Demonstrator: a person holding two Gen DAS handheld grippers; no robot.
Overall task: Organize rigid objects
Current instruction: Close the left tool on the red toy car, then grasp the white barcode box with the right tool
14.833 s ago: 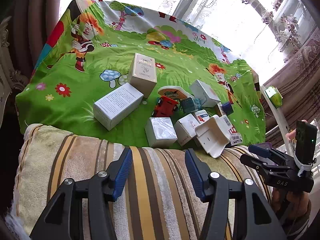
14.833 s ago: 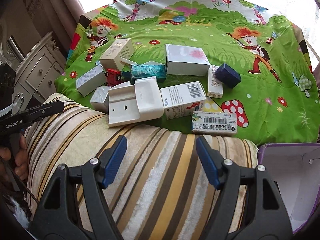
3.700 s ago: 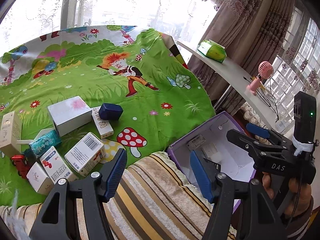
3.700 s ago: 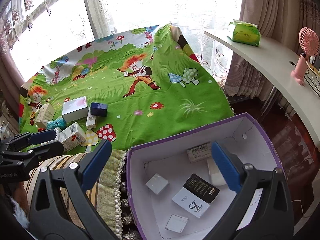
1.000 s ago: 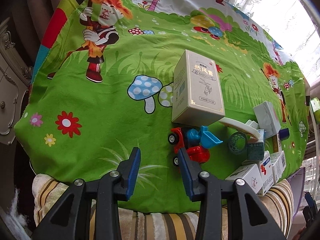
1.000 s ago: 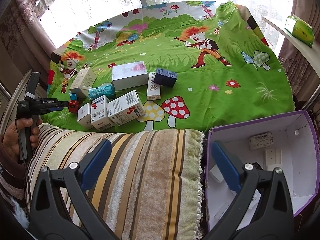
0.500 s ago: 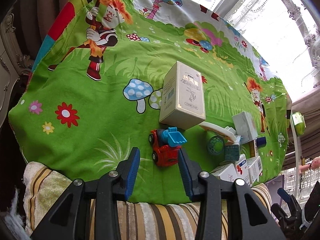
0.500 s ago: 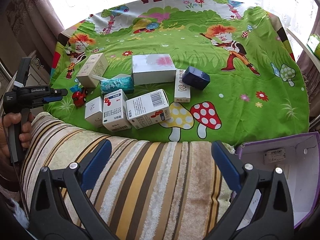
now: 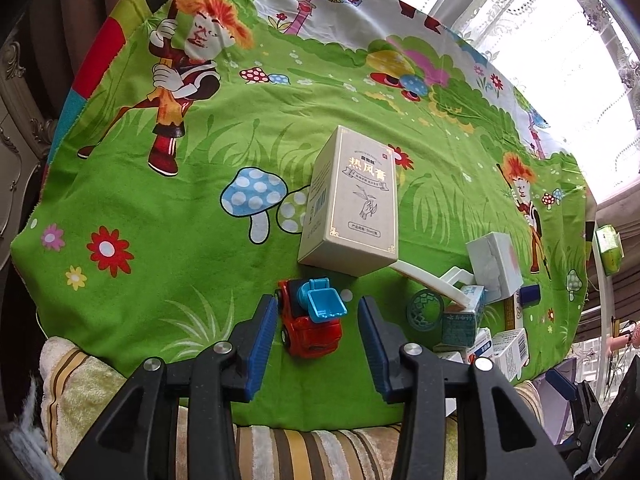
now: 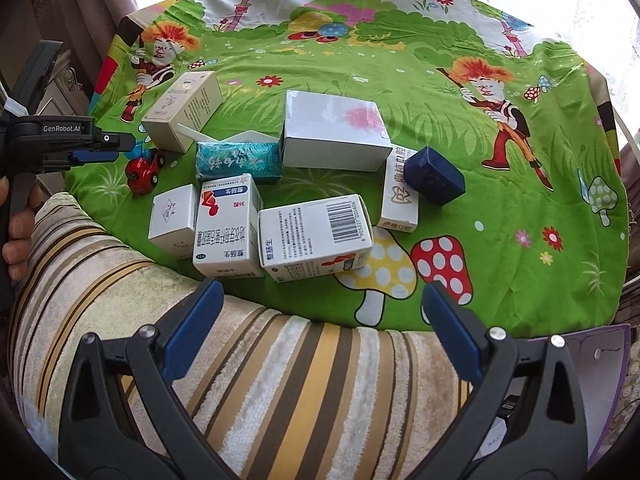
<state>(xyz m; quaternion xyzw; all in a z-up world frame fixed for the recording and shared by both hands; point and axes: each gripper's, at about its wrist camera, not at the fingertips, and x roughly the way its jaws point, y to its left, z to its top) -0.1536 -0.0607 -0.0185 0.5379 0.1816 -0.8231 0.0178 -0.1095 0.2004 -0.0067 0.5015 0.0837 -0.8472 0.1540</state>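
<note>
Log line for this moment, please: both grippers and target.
left gripper: open, straddling red toy truck, not closed | right gripper: open, empty, over striped cushion | boxes on cloth

A home here: cartoon bedsheet (image 9: 168,240), striped plush blanket (image 10: 280,380), lace curtains (image 9: 560,8), carved cabinet (image 9: 20,120) alongside.

glossy plastic toy truck (image 9: 310,322), matt cardboard box (image 9: 354,204)

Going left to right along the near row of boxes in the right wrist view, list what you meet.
Small white box → white box with red logo and blue band → barcode box → narrow white box with gold lettering.
</note>
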